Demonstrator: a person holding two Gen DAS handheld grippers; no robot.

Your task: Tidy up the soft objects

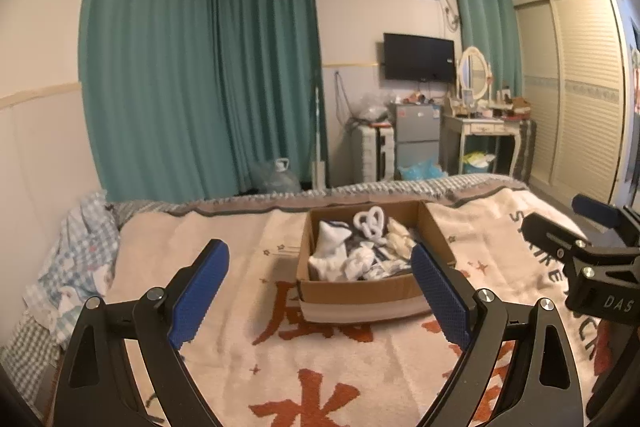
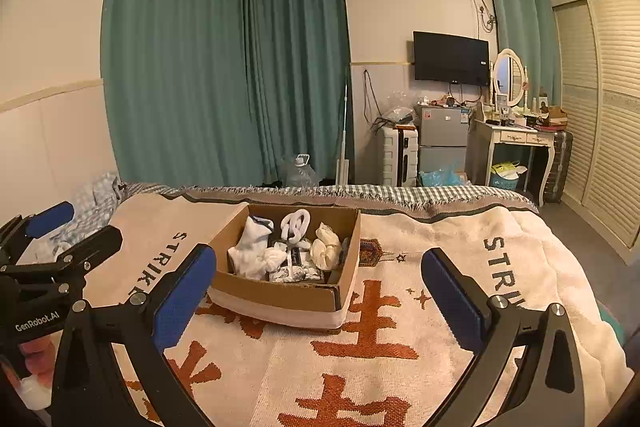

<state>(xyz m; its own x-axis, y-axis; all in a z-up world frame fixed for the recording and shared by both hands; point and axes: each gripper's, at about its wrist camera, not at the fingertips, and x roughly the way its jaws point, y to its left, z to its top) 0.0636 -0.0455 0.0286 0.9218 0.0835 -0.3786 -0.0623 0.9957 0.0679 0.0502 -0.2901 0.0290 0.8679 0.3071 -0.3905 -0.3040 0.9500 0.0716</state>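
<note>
An open cardboard box [image 1: 360, 293] sits on the bed's cream blanket and shows in the right wrist view too [image 2: 280, 293]. It holds several soft items: white socks [image 1: 330, 247] [image 2: 250, 247], a white pretzel-shaped plush [image 1: 370, 221] [image 2: 295, 223], a cream bundle [image 2: 326, 247] and patterned cloth [image 2: 296, 271]. My left gripper [image 1: 320, 283] is open and empty, just before the box. My right gripper [image 2: 320, 291] is open and empty, held above the blanket with the box between its fingers in view.
The blanket [image 2: 400, 347] has orange characters and black lettering. A crumpled checked quilt [image 1: 76, 255] lies at the bed's left edge. Beyond the bed stand teal curtains [image 1: 200, 75], a water jug [image 1: 280, 179], a small fridge [image 2: 442, 139], a dressing table [image 2: 516, 139] and a wardrobe [image 2: 600, 107].
</note>
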